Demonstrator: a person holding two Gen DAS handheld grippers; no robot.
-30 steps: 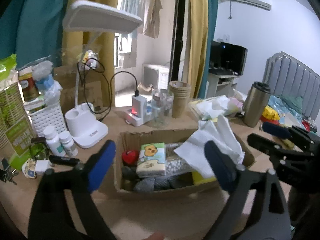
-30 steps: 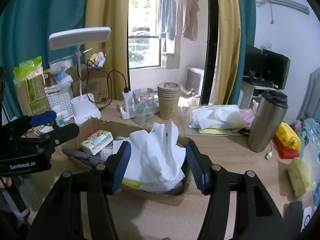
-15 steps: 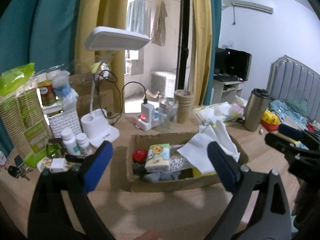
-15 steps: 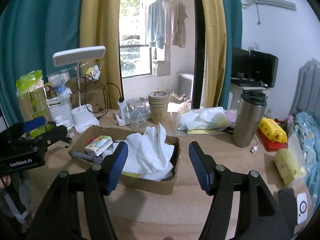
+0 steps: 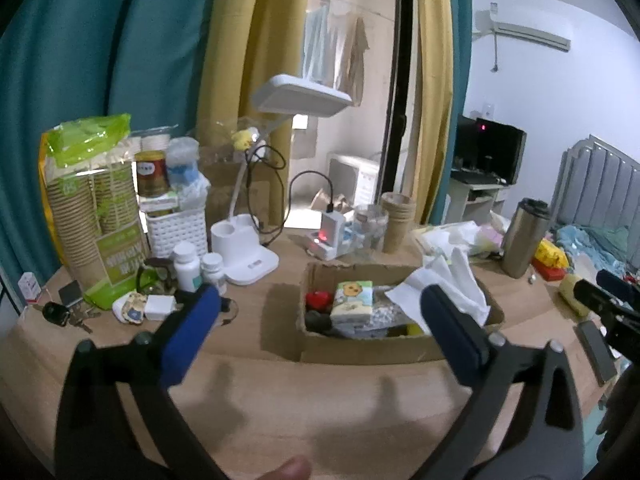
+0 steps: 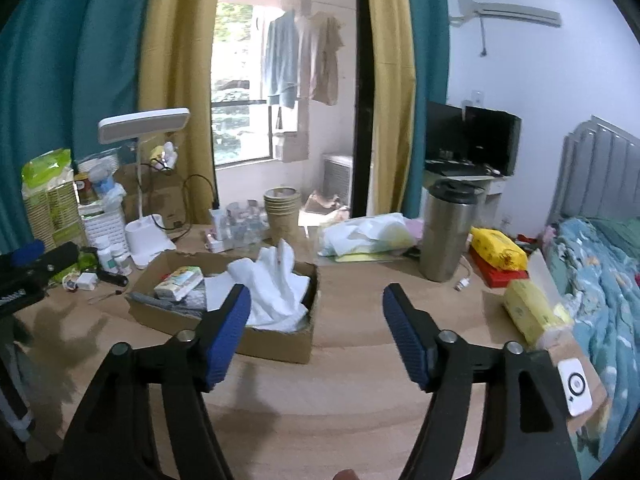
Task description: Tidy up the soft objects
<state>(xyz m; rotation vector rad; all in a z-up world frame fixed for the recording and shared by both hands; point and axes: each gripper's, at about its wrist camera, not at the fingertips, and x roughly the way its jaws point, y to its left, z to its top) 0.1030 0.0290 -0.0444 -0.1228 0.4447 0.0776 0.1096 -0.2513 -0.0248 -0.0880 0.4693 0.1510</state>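
Both grippers have pulled back from the cardboard box (image 5: 360, 350) vs a sec ago — box looks smaller and farther off in both wrist views now, w/ more bare counter (image 6: 360, 380) showing in front. Left gripper (image 5: 318, 322) jaws have just been opening, now spread wide, nothing between them; box sits beyond the gap. Right gripper (image 6: 316, 332) jaws also just opening, clearly apart, empty; earlier they framed the white cloth (image 6: 276, 292), now they hang over bare wood to the right of the box. Cloth is in the box, bunched up at its right end, peaks poking above the rim. Tissue pack (image 5: 352, 300) w/ a cartoon print lies in the box's middle, a red item (image 5: 319, 300) at the left end, grey soft stuff underneath. Counter is light wood, cluttered: white desk lamp (image 5: 244, 252) and a white basket (image 5: 176, 230) back left, two pill bottles (image 5: 196, 268) near them, stack of paper cups (image 6: 282, 212) behind the box, steel tumbler (image 6: 448, 232) to the right, yellow packs (image 6: 496, 248) beyond it. Room: teal and mustard curtains, window w/ clothes hanging outside, AC unit (image 6: 516, 14) high on the white wall, dark monitor (image 6: 472, 140) below it, bed w/ blue bedding (image 6: 600, 272) at far right.
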